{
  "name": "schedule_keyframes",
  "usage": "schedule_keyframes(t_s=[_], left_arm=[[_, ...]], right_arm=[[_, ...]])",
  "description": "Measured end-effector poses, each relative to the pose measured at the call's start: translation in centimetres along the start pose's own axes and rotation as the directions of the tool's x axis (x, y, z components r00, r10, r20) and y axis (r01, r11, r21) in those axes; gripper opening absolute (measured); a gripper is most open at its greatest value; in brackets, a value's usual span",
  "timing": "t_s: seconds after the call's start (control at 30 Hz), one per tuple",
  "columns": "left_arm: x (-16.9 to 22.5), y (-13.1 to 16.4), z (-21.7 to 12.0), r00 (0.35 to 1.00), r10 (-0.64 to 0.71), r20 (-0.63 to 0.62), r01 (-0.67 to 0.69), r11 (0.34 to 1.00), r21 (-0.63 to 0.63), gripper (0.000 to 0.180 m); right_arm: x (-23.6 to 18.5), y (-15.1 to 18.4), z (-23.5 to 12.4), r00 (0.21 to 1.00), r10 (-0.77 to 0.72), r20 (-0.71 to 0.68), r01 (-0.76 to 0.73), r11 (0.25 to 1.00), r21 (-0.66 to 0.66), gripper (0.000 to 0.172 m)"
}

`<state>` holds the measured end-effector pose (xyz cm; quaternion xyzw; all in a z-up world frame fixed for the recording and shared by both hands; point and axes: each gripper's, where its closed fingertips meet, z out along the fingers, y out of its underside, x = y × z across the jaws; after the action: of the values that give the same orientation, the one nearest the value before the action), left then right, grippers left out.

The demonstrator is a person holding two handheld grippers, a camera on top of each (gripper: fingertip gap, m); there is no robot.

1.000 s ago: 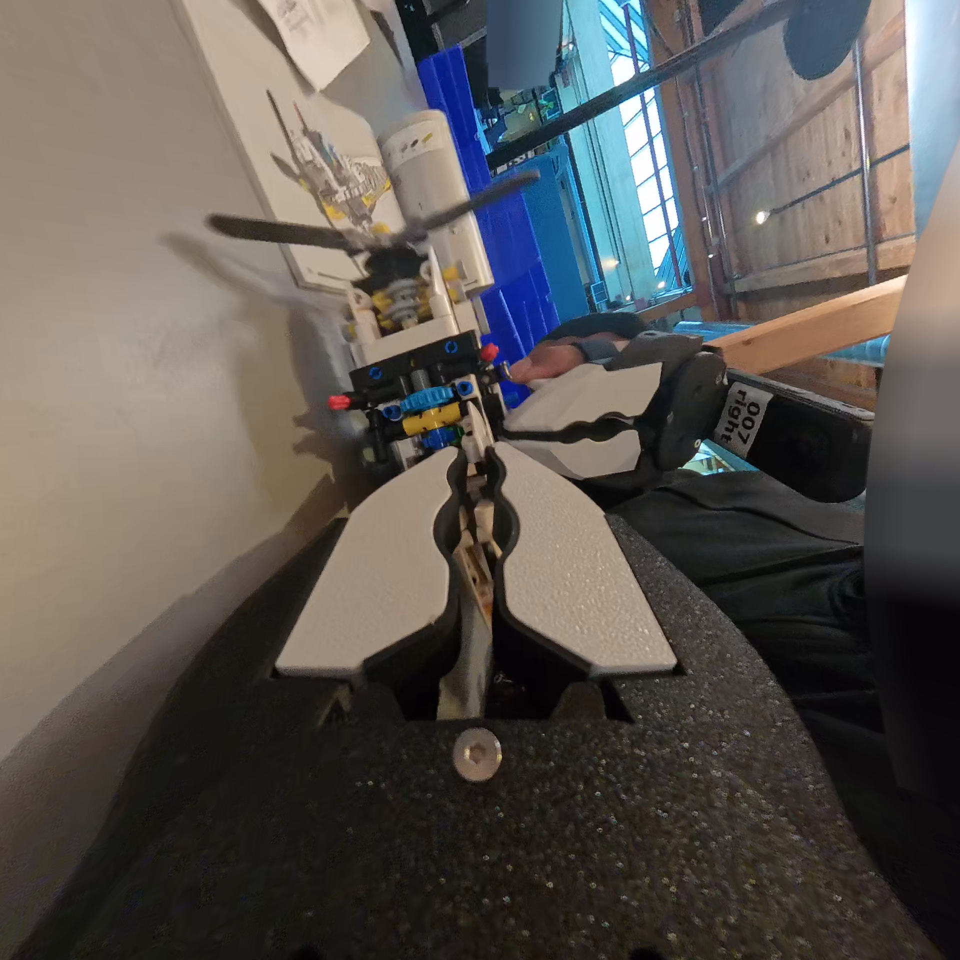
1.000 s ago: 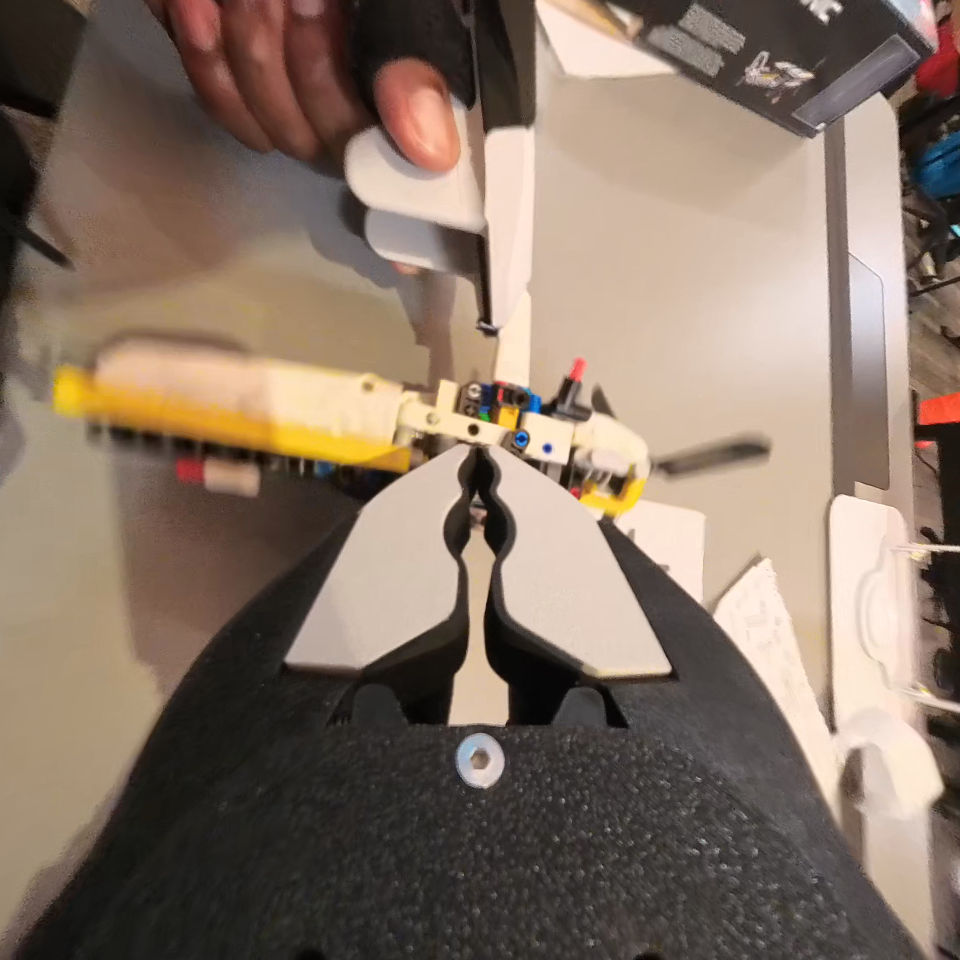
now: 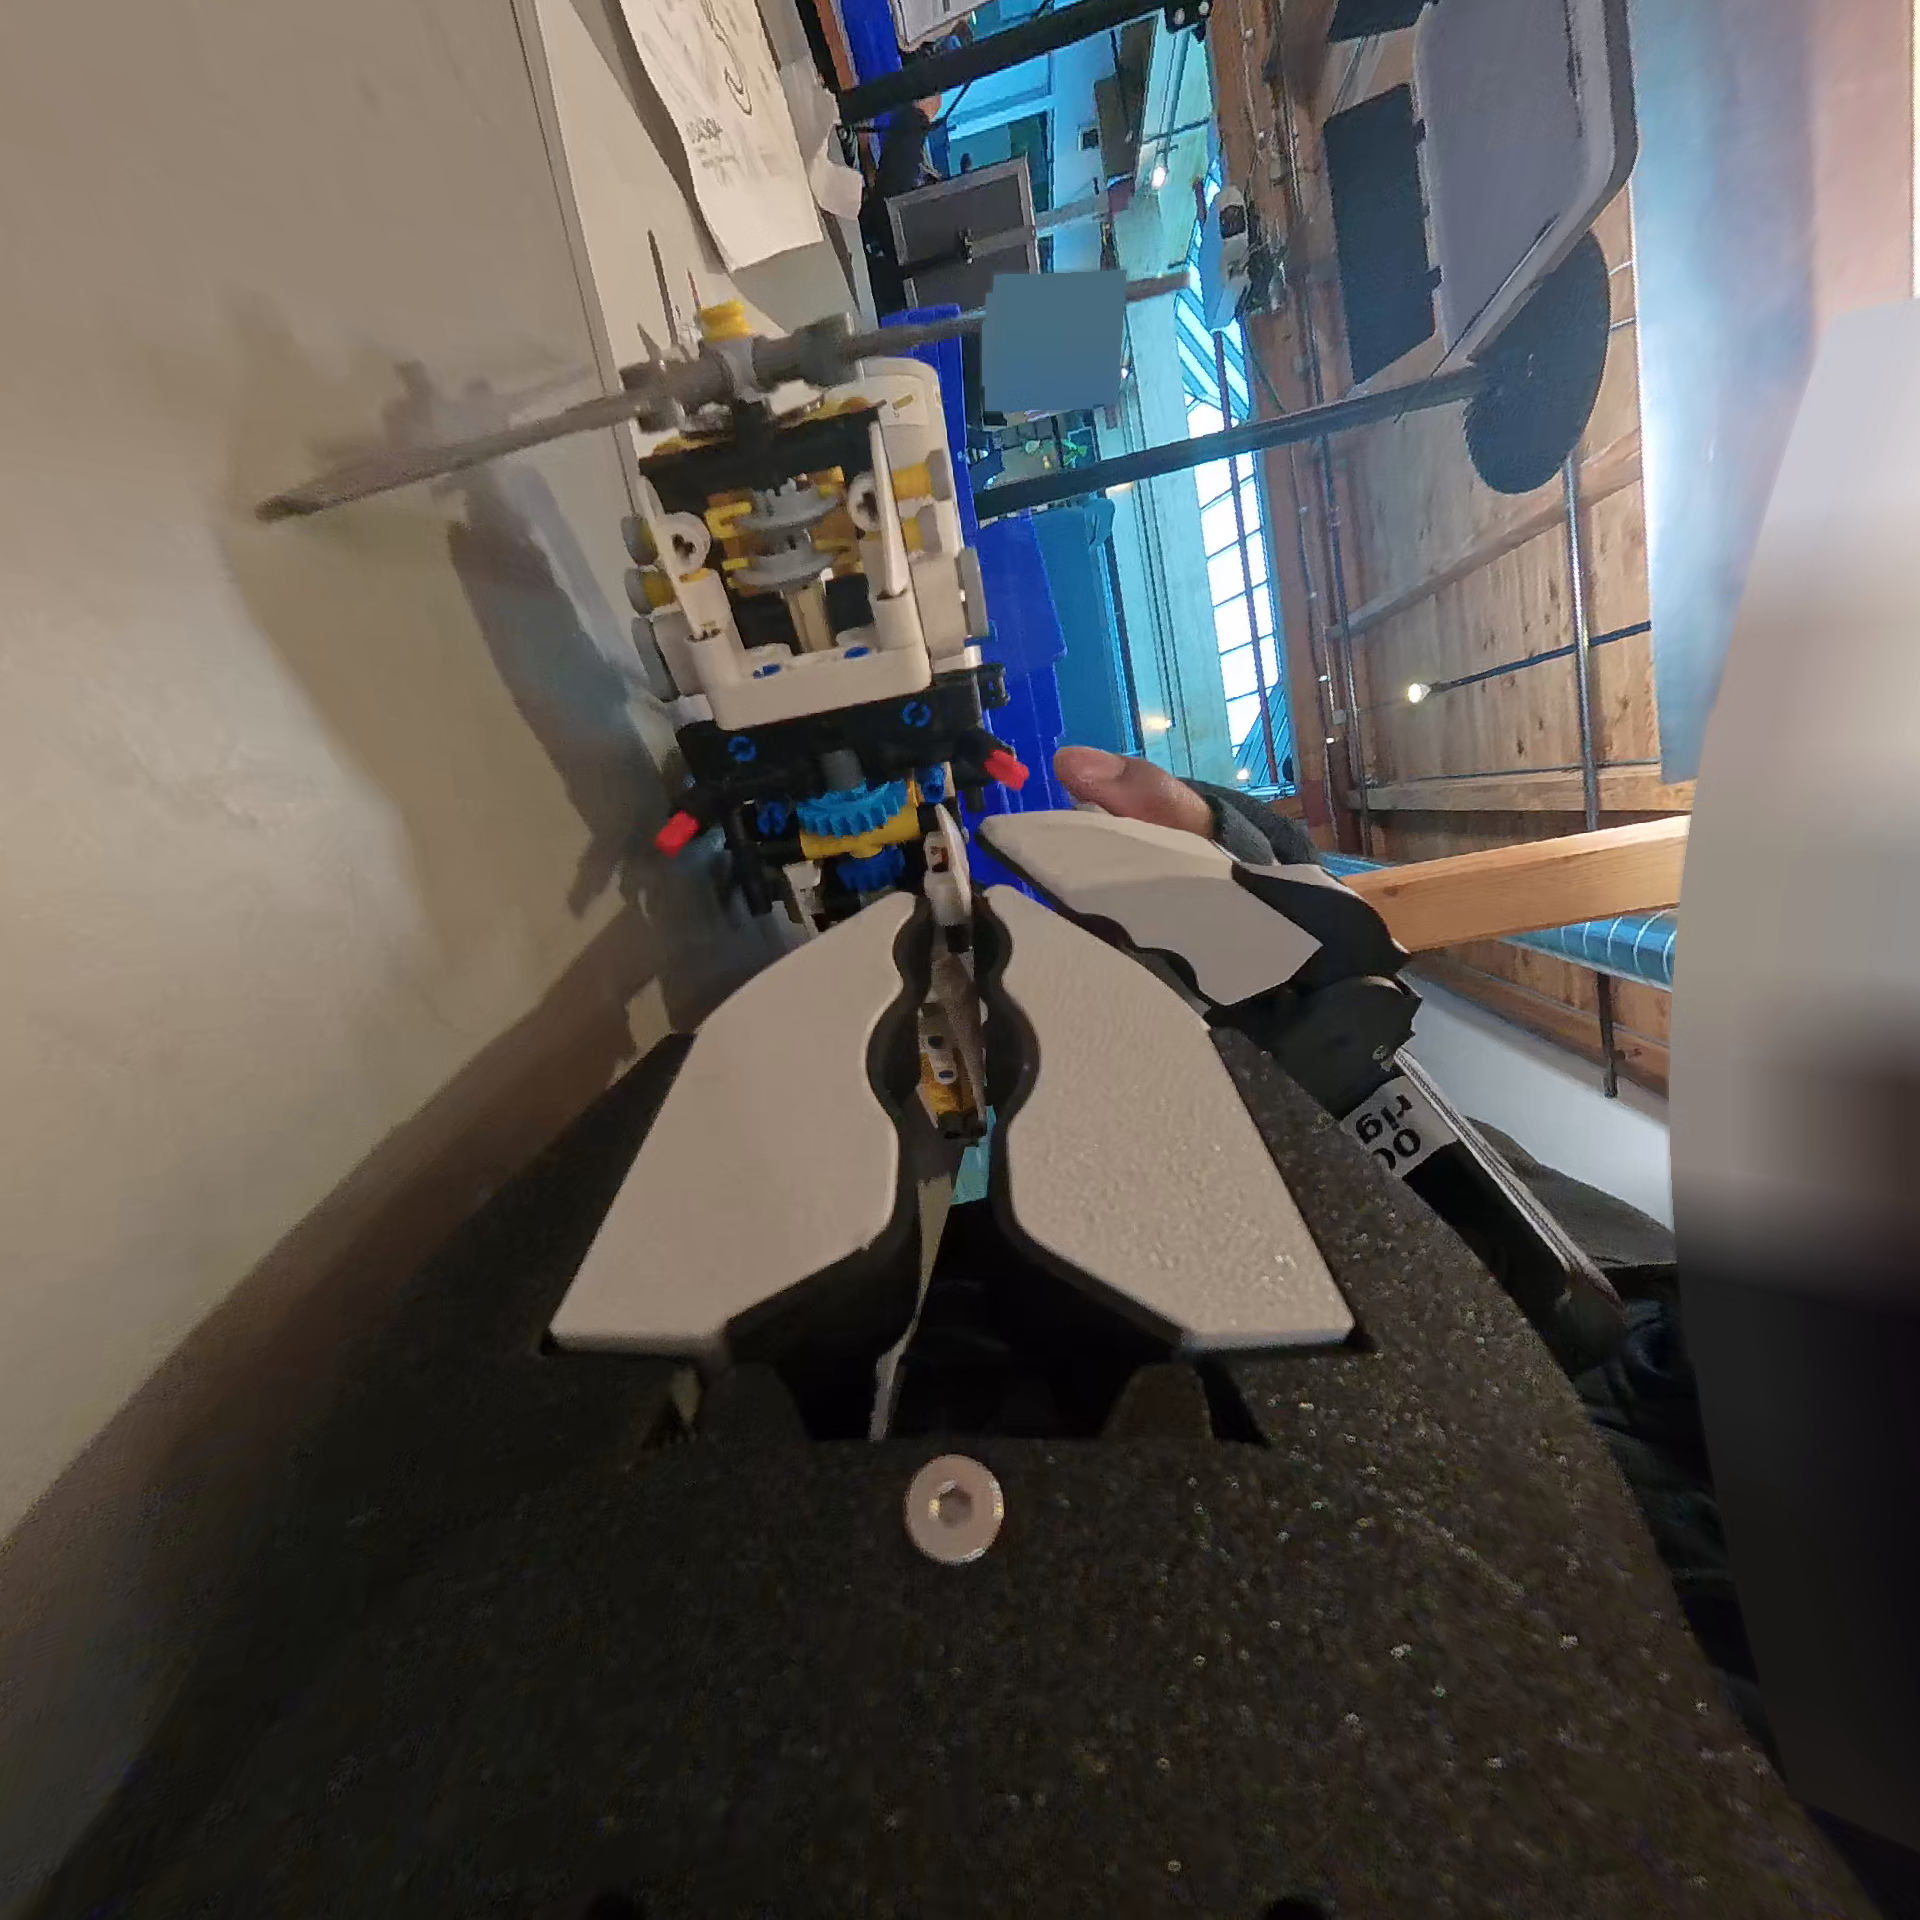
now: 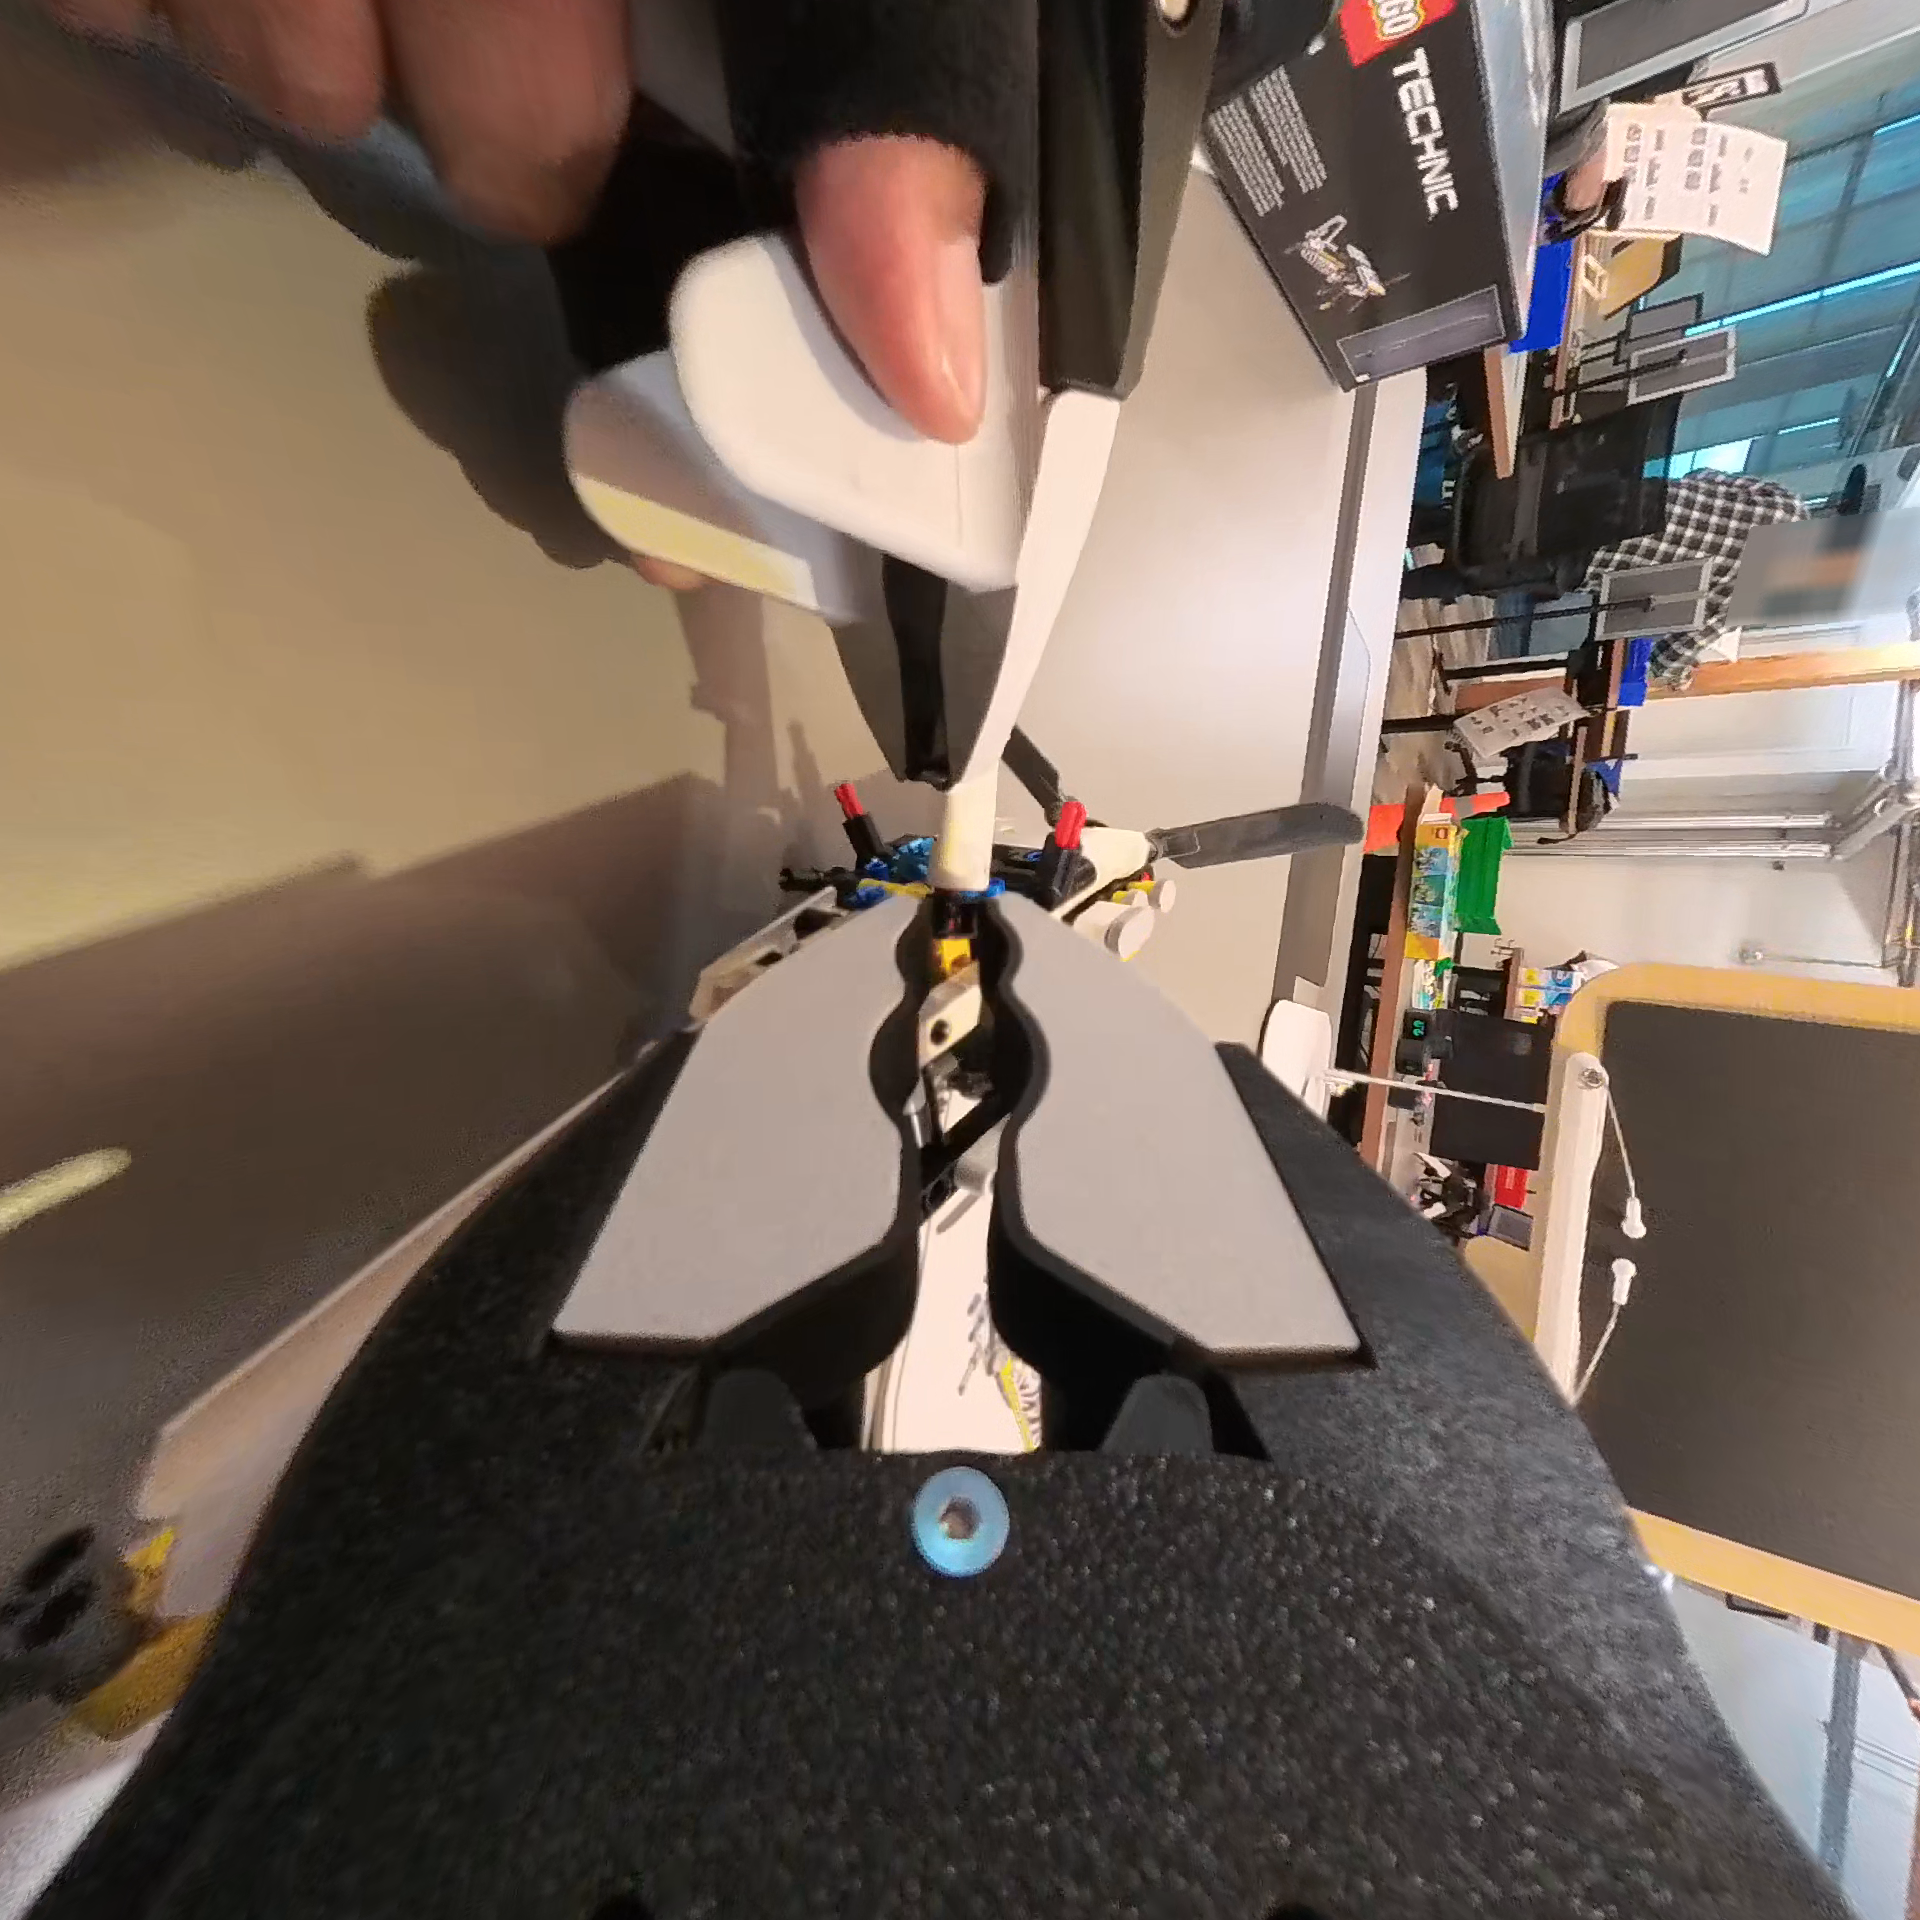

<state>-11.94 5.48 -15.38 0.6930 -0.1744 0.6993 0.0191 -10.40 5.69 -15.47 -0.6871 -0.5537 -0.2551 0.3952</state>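
Both claws pinch 1 brick-built helicopter
Left claw (image 3: 951,914) and right claw (image 4: 956,914) clamp narrow on the helicopter model (image 3: 810,623), held beside the table (image 3: 208,520); light, rigid, likely fragile, so grip the frame, not the rotor (image 3: 447,457).

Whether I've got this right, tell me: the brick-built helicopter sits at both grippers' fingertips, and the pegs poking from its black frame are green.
Wrong on colour: the pegs are red, not green, as the left wrist view shows. The rest stands: the brick-built helicopter sits at the fingertips of the left gripper and right gripper.
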Motion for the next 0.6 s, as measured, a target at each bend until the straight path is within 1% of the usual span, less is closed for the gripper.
schedule_keyframes(t_s=[0.1,0.27,0.37,0.6], left_arm=[[0.0,0.1,0.01,1.0,-0.023,-0.008,0.023,1.0,0.01,0.009],[-0.06,0.46,0.09,0.998,-0.066,-0.019,0.066,0.998,0.02,0.009],[-0.04,0.57,0.15,0.997,-0.071,-0.019,0.071,0.997,0.026,0.009],[0.07,0.87,0.4,0.997,-0.076,-0.024,0.076,0.997,0.03,0.009]], right_arm=[[-0.04,0.02,0.0,1.0,-0.017,-0.001,0.017,1.0,-0.005,0.007],[-0.02,0.22,0.07,0.995,-0.096,-0.032,0.095,0.995,-0.034,0.006],[-0.12,0.3,0.11,0.994,-0.107,-0.03,0.106,0.994,-0.032,0.004],[0.14,0.47,-0.03,0.994,-0.107,-0.019,0.106,0.994,-0.021,0.008]])
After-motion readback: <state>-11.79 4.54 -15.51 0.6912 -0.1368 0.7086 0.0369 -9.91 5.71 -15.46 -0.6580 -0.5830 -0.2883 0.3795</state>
